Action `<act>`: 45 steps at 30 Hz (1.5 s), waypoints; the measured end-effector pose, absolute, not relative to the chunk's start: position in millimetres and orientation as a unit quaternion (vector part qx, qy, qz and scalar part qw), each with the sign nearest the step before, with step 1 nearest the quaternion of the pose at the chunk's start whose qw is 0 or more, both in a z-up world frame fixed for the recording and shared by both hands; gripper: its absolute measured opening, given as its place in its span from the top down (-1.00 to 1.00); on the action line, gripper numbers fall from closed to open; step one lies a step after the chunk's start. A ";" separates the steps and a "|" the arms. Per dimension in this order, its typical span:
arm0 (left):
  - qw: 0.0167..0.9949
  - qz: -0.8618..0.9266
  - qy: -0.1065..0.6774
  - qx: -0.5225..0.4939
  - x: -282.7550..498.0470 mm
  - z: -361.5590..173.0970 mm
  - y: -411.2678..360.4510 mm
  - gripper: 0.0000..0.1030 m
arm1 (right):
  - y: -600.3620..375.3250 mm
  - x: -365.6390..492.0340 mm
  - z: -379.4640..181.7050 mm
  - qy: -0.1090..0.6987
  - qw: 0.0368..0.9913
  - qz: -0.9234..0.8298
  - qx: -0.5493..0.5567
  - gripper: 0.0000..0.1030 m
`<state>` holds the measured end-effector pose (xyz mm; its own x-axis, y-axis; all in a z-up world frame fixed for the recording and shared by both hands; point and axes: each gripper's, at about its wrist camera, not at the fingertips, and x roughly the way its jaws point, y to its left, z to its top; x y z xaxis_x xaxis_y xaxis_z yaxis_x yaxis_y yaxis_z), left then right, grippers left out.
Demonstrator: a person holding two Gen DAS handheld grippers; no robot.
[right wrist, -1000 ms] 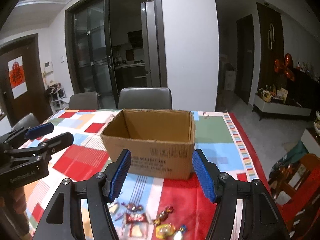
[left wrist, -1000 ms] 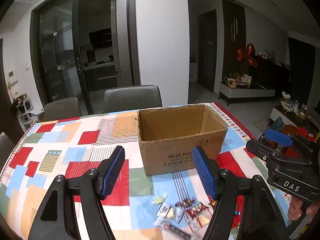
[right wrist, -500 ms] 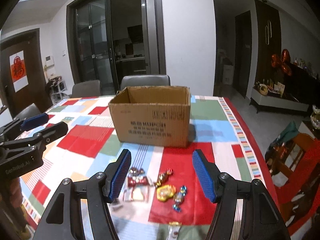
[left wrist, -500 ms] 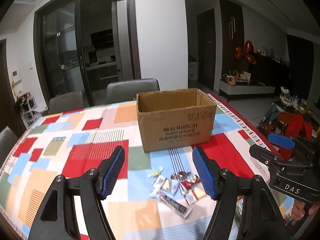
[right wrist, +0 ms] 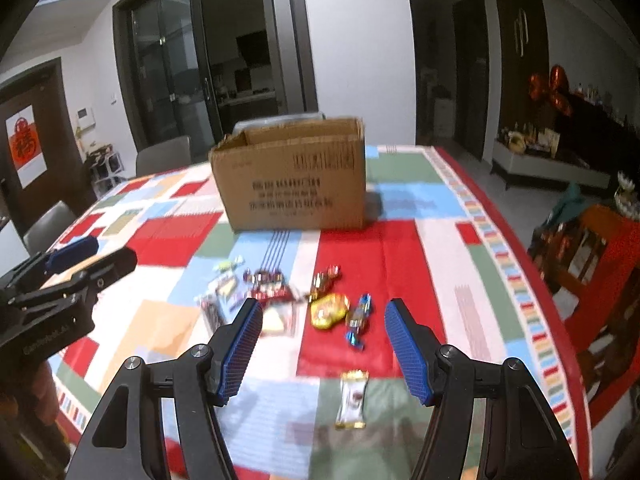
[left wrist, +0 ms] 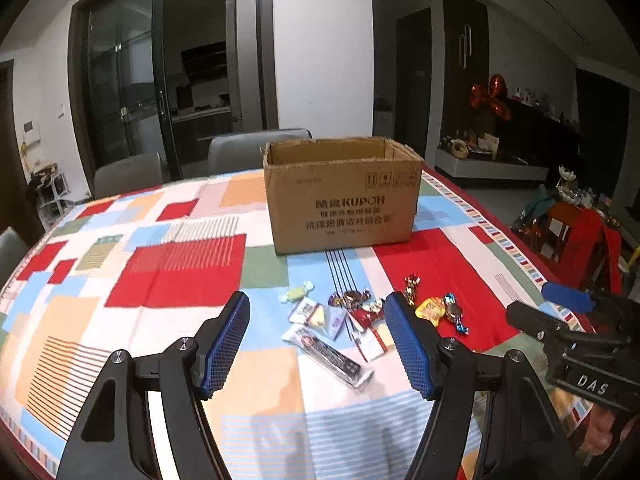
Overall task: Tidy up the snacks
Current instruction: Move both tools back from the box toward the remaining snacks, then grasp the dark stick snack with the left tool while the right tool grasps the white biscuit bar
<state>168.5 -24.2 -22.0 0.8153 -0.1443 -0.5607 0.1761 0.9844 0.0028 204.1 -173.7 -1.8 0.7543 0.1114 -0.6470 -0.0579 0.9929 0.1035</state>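
An open brown cardboard box (left wrist: 342, 192) (right wrist: 294, 176) stands on the patchwork tablecloth. In front of it lie several wrapped snacks: a long dark bar (left wrist: 328, 354), a pale green candy (left wrist: 296, 292), a yellow packet (left wrist: 431, 309) (right wrist: 329, 310), a blue-foil candy (right wrist: 358, 318) and a gold-edged sachet (right wrist: 352, 398) nearer me. My left gripper (left wrist: 318, 344) hovers open above the snack pile with nothing between its blue pads. My right gripper (right wrist: 324, 350) is also open and empty, just short of the yellow packet. Each gripper shows at the other view's edge.
The table's red-bordered right edge (right wrist: 532, 280) drops to a red wooden chair (right wrist: 592, 248). Grey chairs (left wrist: 248, 152) stand behind the table, before dark glass doors. A low cabinet with ornaments (left wrist: 492, 160) lines the right wall.
Both grippers have pulled back from the box and sunk lower. The box now looks smaller and farther, and the snacks have come fully into view. The jaws kept their width.
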 end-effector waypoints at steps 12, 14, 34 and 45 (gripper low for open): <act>0.936 -0.084 0.340 0.029 176.5 -70.5 -30.2 -0.25 | -173.9 193.1 -44.6 0.378 0.925 0.023 0.033 -0.26; 0.934 -0.082 0.346 0.030 180.5 -78.5 -31.0 -0.24 | -173.3 194.2 -51.2 0.384 0.922 0.023 0.033 -0.25; 0.916 -0.064 0.396 0.016 225.4 -130.2 -42.4 0.07 | -173.9 210.7 -101.2 0.431 0.902 0.016 0.031 0.11; 0.904 -0.051 0.424 -0.009 242.2 -143.8 -43.0 0.25 | -172.7 215.5 -105.2 0.433 0.901 0.017 0.018 0.52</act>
